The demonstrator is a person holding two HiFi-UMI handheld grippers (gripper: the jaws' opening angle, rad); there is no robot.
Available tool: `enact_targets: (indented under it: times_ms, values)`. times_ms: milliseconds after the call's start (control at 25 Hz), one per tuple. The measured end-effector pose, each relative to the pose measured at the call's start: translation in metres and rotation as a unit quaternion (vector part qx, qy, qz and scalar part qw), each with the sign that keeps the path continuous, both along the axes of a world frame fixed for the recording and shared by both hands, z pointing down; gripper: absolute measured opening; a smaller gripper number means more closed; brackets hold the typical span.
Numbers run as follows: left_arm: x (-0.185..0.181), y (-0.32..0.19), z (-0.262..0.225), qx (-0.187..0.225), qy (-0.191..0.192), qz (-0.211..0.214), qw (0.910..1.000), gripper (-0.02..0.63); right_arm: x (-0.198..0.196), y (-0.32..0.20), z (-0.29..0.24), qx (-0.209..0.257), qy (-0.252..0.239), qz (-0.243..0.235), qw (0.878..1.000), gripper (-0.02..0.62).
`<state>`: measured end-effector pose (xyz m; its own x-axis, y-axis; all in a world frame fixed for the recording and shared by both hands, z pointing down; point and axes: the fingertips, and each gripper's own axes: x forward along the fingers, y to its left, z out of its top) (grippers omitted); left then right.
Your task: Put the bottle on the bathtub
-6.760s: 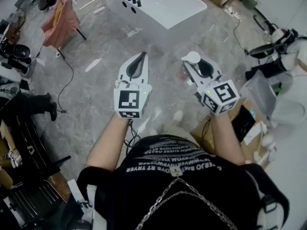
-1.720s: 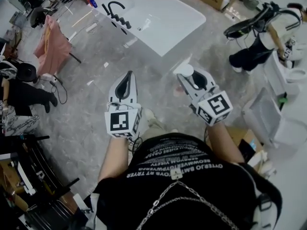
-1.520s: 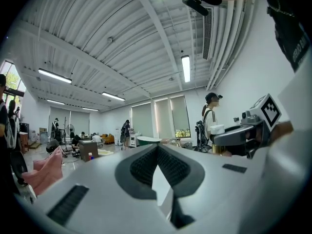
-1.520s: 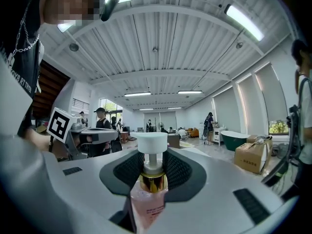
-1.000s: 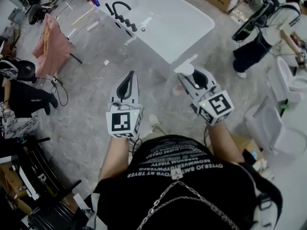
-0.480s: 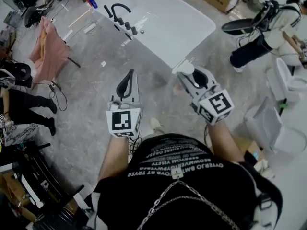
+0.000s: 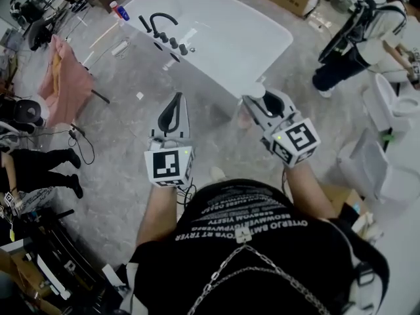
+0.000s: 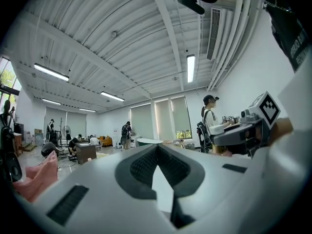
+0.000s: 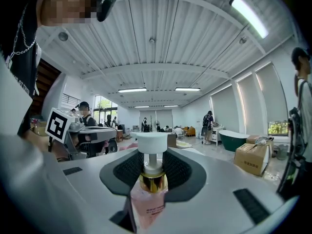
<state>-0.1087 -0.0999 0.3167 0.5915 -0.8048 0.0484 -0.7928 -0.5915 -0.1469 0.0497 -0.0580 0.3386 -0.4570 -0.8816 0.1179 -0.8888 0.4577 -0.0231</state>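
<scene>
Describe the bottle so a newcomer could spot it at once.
Start at the white bathtub; the right gripper is by its near corner. Clamped in its jaws is the bottle: pink body, gold collar, white pump head, while the left gripper beside it is empty.

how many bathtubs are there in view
2. A white bathtub sits on the floor at the top of the head view. A dark green bathtub stands far off at the right of the right gripper view. Others may be hidden.
</scene>
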Motion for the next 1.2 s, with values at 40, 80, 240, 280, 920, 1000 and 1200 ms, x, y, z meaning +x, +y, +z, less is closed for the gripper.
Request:
enact_targets:
  times_ms: [40, 80, 240, 280, 920, 1000, 1200]
  values:
    - [-0.001, -0.001, -0.002, 0.002, 0.002, 0.001, 1.0000, 0.003, -0.002, -0.001, 0.000, 0.000, 0.001, 0.001, 1.000, 0.117]
    - [-0.001, -0.003, -0.003, 0.002, 0.007, 0.001, 1.0000, 0.003, -0.005, -0.001, -0.001, 0.000, 0.001, 0.001, 1.000, 0.117]
    - [0.002, -0.006, -0.003, -0.015, 0.033, 0.004, 0.9993, 0.003, -0.008, -0.004, -0.003, -0.001, 0.003, -0.001, 1.000, 0.117]
    - [0.002, -0.007, -0.002, -0.018, 0.034, 0.004, 0.9993, 0.003, -0.009, -0.005, -0.004, -0.001, 0.004, -0.001, 1.000, 0.117]
    - [0.012, -0.055, 0.010, -0.030, 0.014, -0.024, 0.9992, 0.003, 0.015, -0.068, -0.001, -0.005, -0.001, -0.025, 1.000, 0.115]
    - [0.020, -0.069, 0.014, -0.027, 0.005, -0.026, 0.9993, 0.003, 0.020, -0.081, 0.002, -0.009, -0.003, -0.031, 0.999, 0.115]
    - [0.044, -0.095, 0.012, -0.029, 0.009, -0.026, 0.9992, 0.003, 0.037, -0.110, 0.005, -0.016, 0.000, -0.041, 0.999, 0.115]
